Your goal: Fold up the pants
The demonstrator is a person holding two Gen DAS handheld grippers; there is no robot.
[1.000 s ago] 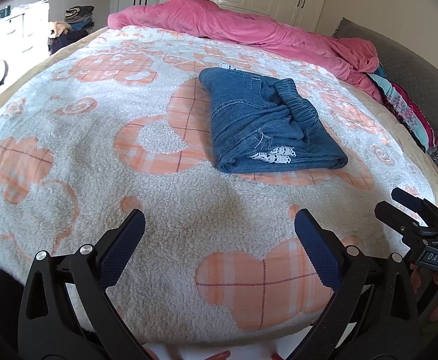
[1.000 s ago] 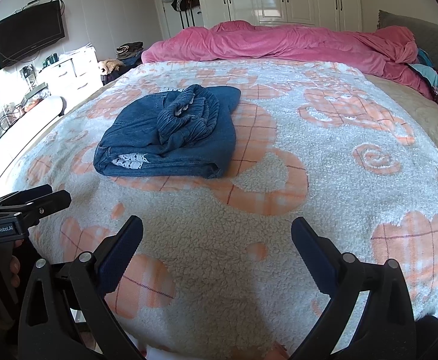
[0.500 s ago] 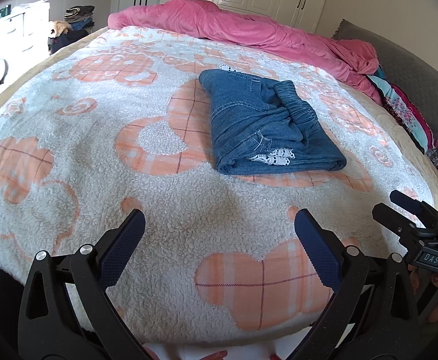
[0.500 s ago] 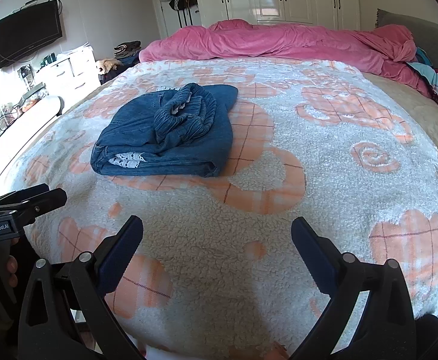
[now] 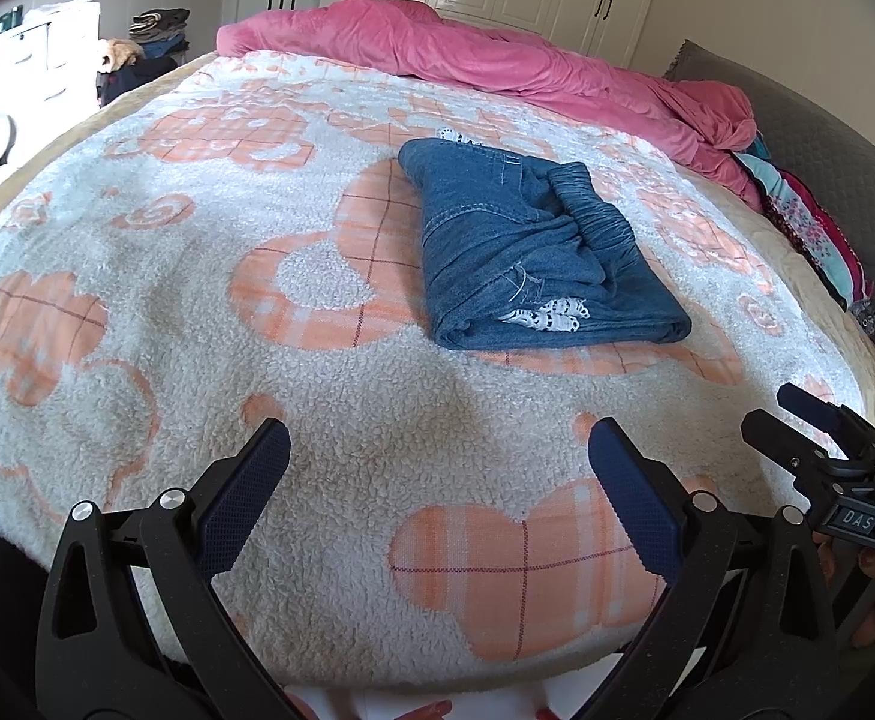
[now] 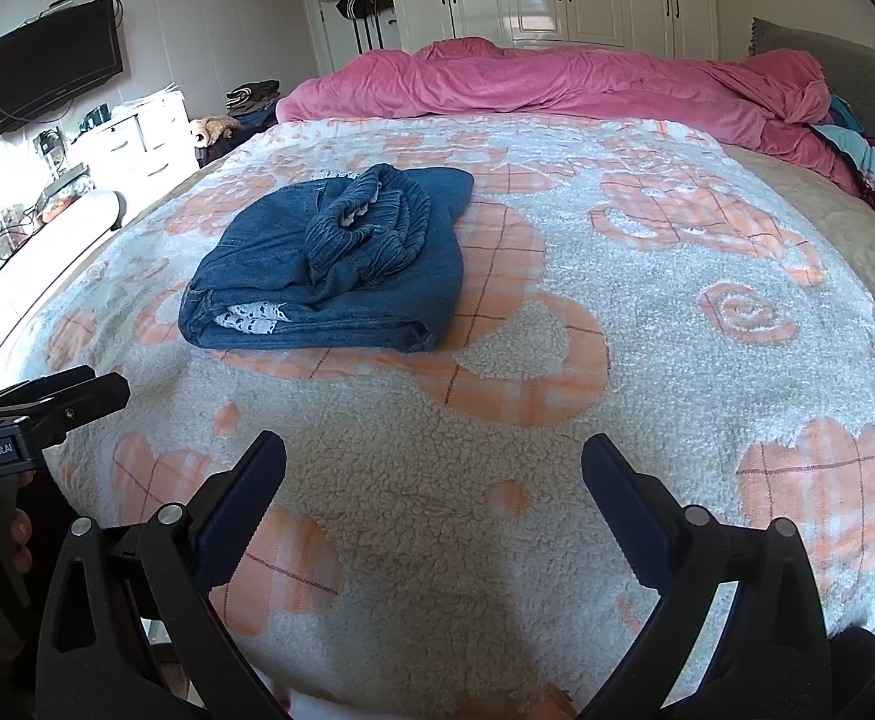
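Note:
Blue denim pants (image 5: 533, 252) lie folded in a compact bundle on the bed, elastic waistband bunched on top and white lace trim showing at the near edge. They also show in the right wrist view (image 6: 341, 270). My left gripper (image 5: 437, 486) is open and empty, above the blanket well short of the pants. My right gripper (image 6: 434, 492) is open and empty, also short of the pants. Each gripper shows at the edge of the other's view: the right gripper (image 5: 821, 444) and the left gripper (image 6: 59, 402).
A white fleece blanket with orange patterns (image 5: 257, 312) covers the bed. A pink duvet (image 6: 557, 84) is heaped along the far side. Colourful clothes (image 5: 809, 228) lie by the grey headboard. White drawers (image 6: 137, 138) and a wall TV (image 6: 53, 66) stand to the left.
Both grippers have drawn back slightly from the pants; the other gripper sits a little lower in each view. The pants have not moved.

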